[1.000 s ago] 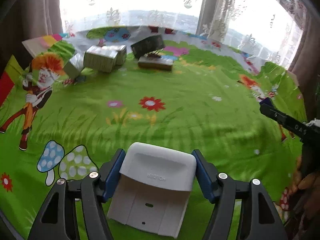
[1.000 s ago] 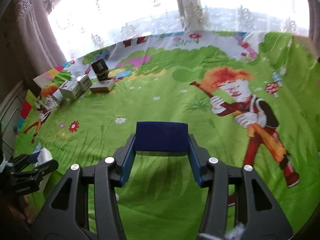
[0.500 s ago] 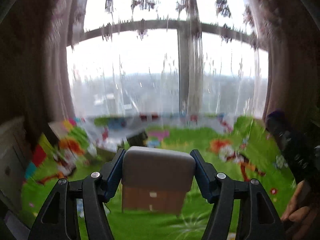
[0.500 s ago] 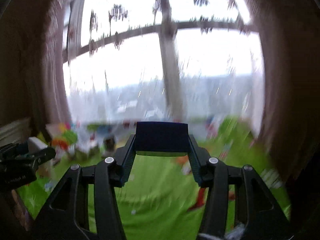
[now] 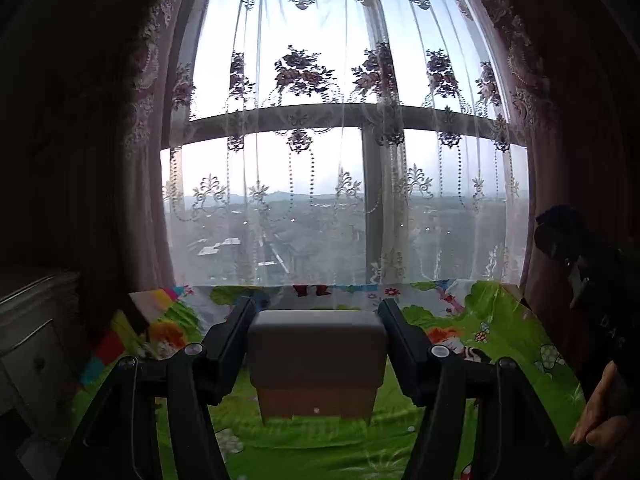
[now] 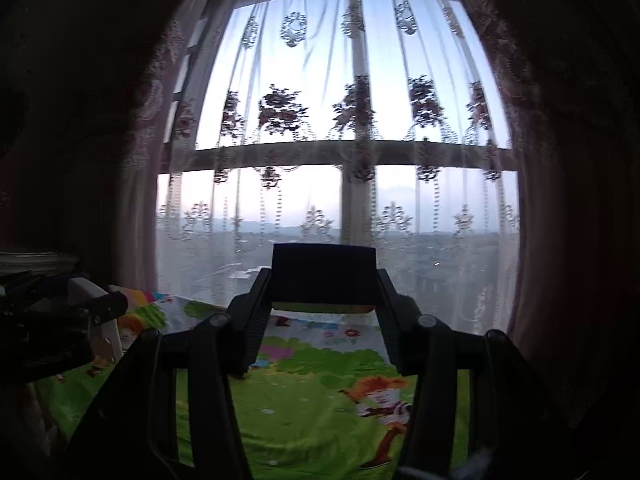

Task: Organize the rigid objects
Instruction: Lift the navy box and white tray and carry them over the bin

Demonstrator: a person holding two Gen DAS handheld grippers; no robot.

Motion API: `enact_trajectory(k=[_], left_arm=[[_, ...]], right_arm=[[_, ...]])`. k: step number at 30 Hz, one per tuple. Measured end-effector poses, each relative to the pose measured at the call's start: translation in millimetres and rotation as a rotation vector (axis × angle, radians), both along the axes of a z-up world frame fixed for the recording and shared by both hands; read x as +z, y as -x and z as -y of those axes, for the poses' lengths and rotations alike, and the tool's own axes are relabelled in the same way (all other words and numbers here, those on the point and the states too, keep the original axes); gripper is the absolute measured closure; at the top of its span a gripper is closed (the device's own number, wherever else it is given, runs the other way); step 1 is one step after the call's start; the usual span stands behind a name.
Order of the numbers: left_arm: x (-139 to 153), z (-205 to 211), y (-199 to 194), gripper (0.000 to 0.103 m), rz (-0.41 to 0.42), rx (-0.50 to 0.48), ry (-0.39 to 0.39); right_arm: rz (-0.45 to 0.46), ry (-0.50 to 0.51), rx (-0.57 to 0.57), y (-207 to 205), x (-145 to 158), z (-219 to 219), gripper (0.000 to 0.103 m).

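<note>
Lace-curtained window (image 5: 340,140) above green cartoon cloth (image 5: 500,344) | left view: left gripper (image 5: 316,344) clamps white box (image 5: 316,356), raised off cloth | right view: right gripper (image 6: 324,280) clamps dark blue box (image 6: 324,272), aloft | progress: both carried, neither placed.

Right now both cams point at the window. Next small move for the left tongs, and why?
Probably pitch the left tongs back down toward the green printed mat. They are shut on the white box, held above the mat, and the view is mostly lace curtain, so no placement spot shows.
</note>
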State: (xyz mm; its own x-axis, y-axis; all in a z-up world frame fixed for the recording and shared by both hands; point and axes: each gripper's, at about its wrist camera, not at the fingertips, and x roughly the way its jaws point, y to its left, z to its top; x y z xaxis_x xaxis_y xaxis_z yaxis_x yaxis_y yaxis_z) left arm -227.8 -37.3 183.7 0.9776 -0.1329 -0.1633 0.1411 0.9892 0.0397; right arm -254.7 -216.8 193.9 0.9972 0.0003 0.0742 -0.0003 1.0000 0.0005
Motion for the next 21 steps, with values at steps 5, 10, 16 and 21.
enact_trajectory(k=[5, 10, 16, 21], left_arm=[[-4, -26, 17, 0.039, -0.011, 0.062, 0.004], [-6, -57, 34, 0.039, -0.02, 0.135, 0.028], [-15, -78, 42, 0.039, -0.044, 0.189, 0.03], [-52, -87, 4, 0.021, -0.285, 0.091, 0.062]], right_arm=[[-0.017, 0.012, 0.104, 6, -2, -25, 0.049], [-0.036, 0.042, 0.213, 11, -4, -56, 0.049], [-0.041, 0.098, 0.302, 17, -10, -87, 0.049], [-0.107, 0.056, 0.28, 3, -19, -78, 0.049]])
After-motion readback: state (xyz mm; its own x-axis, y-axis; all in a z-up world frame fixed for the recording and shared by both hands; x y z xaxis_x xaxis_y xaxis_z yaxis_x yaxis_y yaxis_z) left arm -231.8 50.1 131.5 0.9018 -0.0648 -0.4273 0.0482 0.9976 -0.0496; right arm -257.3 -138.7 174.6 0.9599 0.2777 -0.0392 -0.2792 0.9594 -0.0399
